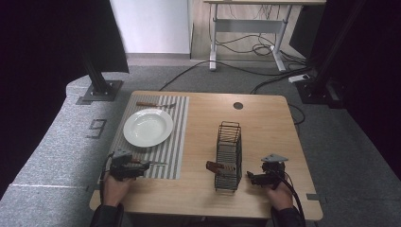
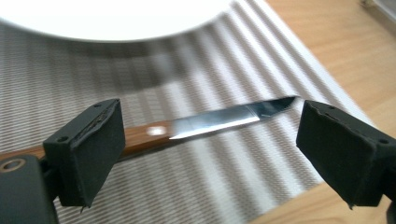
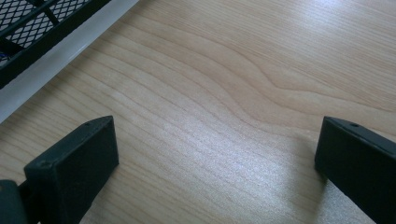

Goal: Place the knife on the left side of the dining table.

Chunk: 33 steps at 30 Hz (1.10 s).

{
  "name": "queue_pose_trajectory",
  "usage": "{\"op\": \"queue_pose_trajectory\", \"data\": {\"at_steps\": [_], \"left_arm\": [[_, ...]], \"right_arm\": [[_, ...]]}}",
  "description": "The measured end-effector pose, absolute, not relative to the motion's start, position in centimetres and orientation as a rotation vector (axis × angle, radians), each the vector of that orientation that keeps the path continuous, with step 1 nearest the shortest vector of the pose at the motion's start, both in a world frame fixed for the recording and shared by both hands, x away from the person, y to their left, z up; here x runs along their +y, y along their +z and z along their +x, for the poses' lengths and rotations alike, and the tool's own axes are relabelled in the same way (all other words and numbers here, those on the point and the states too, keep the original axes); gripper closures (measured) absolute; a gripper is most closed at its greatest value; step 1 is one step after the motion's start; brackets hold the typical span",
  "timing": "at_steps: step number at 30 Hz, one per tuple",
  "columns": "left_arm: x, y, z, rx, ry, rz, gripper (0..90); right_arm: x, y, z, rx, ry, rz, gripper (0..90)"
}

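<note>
Left gripper [image 2: 205, 154]: we read the jaws as wide apart, nothing clamped. Between them lies a knife [image 2: 205, 122] with a wooden handle and a steel blade. In the left gripper view its handle runs behind the left-hand jaw, and its tip stops just short of the right-hand jaw. Its long axis therefore runs across the gap, jaw to jaw, not along the gripper's reach. We cannot tell whether either pad touches it.

High view: the left gripper [image 1: 142, 165] sits at the near left of the table [image 1: 265, 123], over the near edge of the striped placemat [image 1: 177, 127]. The knife [image 1: 153, 163] points right along that edge. The white plate [image 1: 148, 127] lies just beyond, and a second knife [image 1: 156, 104] at the mat's far edge.

Right gripper [image 1: 250, 178]: jaws wide, empty, over bare wood at the near right, just beside the black wire rack [image 1: 229, 156].

Our judgement: the left gripper is far nearer the knife. Closing as it stands would press along the blade's length, so a turn of the hand looks needed.
</note>
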<state>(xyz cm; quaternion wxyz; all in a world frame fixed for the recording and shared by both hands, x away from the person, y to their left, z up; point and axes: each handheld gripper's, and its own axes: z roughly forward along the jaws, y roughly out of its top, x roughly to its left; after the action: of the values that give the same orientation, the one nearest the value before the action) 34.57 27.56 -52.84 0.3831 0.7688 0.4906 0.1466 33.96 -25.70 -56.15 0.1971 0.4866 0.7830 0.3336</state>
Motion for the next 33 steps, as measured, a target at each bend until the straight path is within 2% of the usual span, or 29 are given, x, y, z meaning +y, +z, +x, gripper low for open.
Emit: {"op": "queue_pose_trajectory", "data": {"at_steps": [10, 20, 30, 33], "left_arm": [[22.8, -54.1, 34.1, 1.149, 0.303, 2.093, 8.1], [21.3, -54.4, 34.8, 1.138, 0.323, 2.129, 8.1], [23.3, -53.3, 33.7, 1.184, 0.383, 2.105, 8.1], [26.4, -53.2, 33.4, 1.287, 0.455, 2.067, 8.3]], "right_arm": [[-25.7, -56.1, 34.0, 2.192, 0.934, 1.362, 0.0], [-25.7, -56.1, 34.0, 2.192, 0.934, 1.362, 0.0], [-25.7, -56.1, 34.0, 2.192, 0.934, 1.362, 0.0], [-25.7, -56.1, 34.0, 2.192, 0.934, 1.362, 0.0]]}}
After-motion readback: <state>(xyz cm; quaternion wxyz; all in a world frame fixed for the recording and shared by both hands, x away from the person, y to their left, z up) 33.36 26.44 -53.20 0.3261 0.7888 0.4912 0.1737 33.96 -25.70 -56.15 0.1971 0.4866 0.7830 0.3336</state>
